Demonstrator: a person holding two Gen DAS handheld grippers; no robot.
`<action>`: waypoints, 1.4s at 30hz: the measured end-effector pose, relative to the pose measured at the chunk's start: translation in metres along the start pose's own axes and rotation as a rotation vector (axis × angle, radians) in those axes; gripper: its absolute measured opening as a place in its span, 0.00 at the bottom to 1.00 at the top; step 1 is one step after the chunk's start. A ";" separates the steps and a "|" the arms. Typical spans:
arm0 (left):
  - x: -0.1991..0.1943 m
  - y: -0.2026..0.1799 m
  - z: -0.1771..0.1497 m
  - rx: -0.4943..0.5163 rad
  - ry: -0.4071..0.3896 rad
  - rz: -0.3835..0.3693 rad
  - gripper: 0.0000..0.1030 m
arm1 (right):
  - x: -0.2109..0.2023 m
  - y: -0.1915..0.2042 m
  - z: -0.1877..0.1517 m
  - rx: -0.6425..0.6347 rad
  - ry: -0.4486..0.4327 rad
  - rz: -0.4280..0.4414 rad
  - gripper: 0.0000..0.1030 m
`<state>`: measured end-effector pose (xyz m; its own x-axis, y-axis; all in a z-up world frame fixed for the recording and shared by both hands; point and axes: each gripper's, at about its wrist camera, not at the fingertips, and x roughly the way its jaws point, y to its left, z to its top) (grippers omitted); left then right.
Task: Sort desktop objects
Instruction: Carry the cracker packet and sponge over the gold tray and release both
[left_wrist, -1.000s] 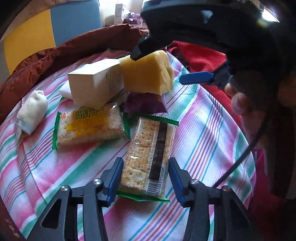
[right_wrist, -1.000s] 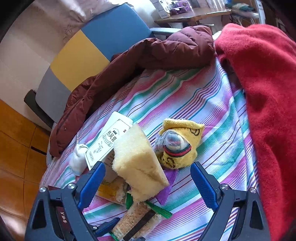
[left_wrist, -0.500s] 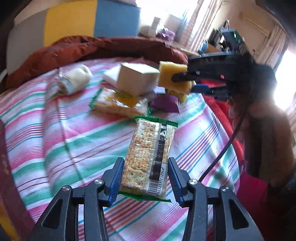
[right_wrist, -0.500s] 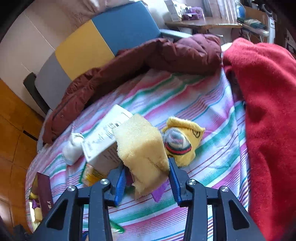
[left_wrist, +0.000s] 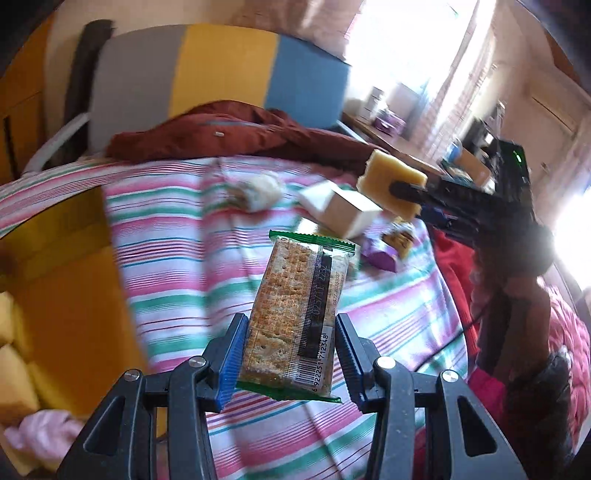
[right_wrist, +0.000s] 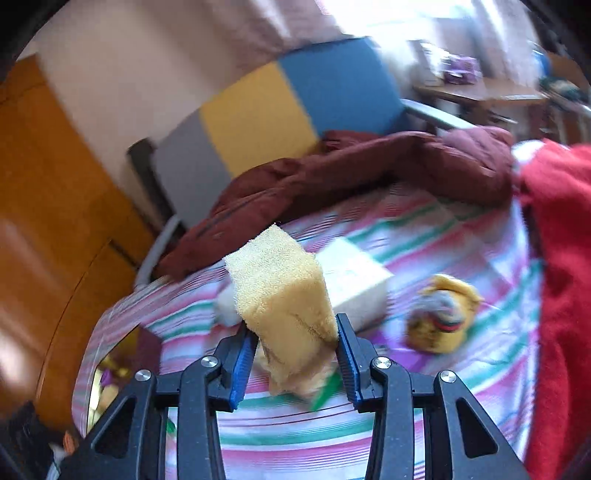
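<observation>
My left gripper (left_wrist: 290, 349) is shut on a cracker packet (left_wrist: 297, 317) with green ends and holds it above the striped cloth (left_wrist: 177, 258). My right gripper (right_wrist: 295, 354) is shut on a yellow sponge (right_wrist: 284, 295) and holds it above the cloth (right_wrist: 461, 369); sponge and gripper also show in the left wrist view (left_wrist: 395, 184). On the cloth lie a white box (left_wrist: 343, 210), a white roll (left_wrist: 258, 192), a purple packet (left_wrist: 380, 254) and a yellow sock bundle (right_wrist: 443, 321).
A maroon jacket (right_wrist: 351, 166) lies along the far edge, a red blanket (right_wrist: 561, 258) at the right. Left of the cloth is a yellow bin (left_wrist: 55, 295) holding sponges and a pink cloth. A colour-block chair (left_wrist: 221, 81) stands behind.
Both grippers have lifted their loads off the cloth and swung left. The right gripper closed on the sponge. The yellow bin has come into the left wrist view.
</observation>
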<state>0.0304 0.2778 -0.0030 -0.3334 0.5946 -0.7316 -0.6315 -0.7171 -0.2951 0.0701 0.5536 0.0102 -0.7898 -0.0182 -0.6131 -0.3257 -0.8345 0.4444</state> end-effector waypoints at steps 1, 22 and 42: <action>-0.010 0.009 0.001 -0.019 -0.011 0.012 0.46 | 0.001 0.008 -0.002 -0.021 0.008 0.020 0.41; -0.102 0.206 0.005 -0.350 -0.106 0.259 0.46 | 0.043 0.234 -0.099 -0.352 0.269 0.277 0.41; -0.083 0.286 0.025 -0.451 -0.066 0.320 0.63 | 0.137 0.303 -0.180 -0.267 0.473 0.255 0.50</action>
<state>-0.1402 0.0326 -0.0118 -0.5113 0.3324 -0.7925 -0.1339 -0.9417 -0.3086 -0.0433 0.1993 -0.0564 -0.4891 -0.4283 -0.7599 0.0340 -0.8799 0.4740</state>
